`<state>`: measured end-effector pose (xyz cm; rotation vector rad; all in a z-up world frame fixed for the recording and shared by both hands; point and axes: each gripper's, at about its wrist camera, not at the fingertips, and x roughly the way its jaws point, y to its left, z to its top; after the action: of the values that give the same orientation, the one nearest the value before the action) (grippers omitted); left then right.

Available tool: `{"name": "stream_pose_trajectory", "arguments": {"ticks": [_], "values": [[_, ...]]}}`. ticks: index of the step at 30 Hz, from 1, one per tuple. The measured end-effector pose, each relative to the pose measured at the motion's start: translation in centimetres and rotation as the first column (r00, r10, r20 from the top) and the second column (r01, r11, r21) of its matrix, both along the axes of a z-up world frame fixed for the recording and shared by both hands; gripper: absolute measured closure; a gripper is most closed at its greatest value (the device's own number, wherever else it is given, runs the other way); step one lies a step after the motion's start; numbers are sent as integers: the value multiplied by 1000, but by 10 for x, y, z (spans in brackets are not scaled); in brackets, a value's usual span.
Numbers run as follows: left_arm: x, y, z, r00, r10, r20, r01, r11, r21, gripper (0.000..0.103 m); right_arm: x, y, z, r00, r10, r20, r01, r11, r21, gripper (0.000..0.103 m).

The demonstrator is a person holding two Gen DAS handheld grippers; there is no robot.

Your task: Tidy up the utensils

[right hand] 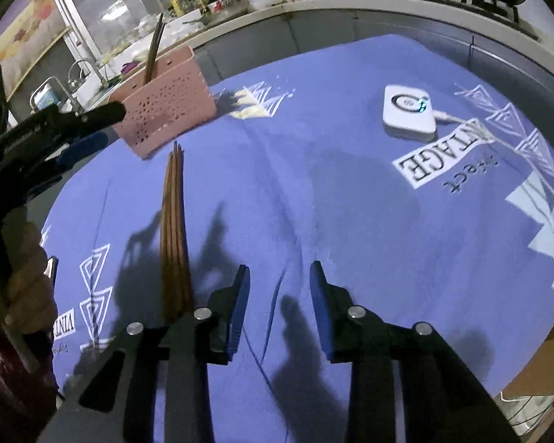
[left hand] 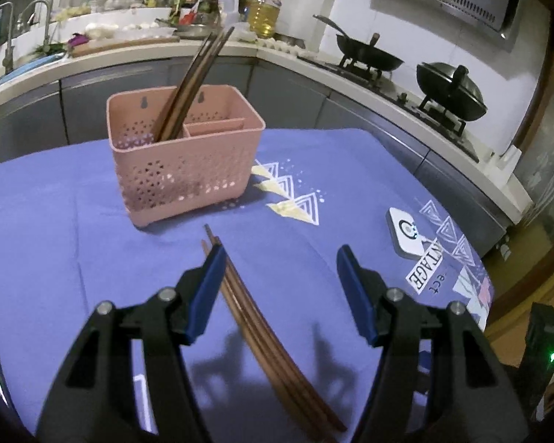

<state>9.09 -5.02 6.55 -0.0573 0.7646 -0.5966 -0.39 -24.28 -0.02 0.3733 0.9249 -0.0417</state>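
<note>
Your left tool (left hand: 280, 254) is released, its blue pads spread wide above the counter (left hand: 74, 243). The loose chopsticks (left hand: 273, 347) lie flat on the purple cloth between its fingers, just beside the left pad. Ahead of the tool stands the pink holder (left hand: 184, 170), with more chopsticks (left hand: 192, 85) leaning upright in its left compartment. Your right tool (right hand: 279, 271) is also released and grasps nothing; the loose chopsticks (right hand: 171, 229) lie just to its left. A white device (right hand: 410, 114) rests ahead, to its right.
</note>
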Motion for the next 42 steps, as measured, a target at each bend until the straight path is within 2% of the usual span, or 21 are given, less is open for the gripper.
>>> {"name": "stream_pose_trajectory", "arguments": {"ticks": [18, 42], "values": [[-7, -15, -1, 1000, -9, 2, 8, 999, 35, 43, -1, -8, -6, 1000, 7, -7, -7, 999, 32, 69], [-10, -18, -1, 1000, -15, 4, 15, 999, 46, 43, -4, -6, -5, 1000, 9, 1, -9, 999, 32, 69]]}}
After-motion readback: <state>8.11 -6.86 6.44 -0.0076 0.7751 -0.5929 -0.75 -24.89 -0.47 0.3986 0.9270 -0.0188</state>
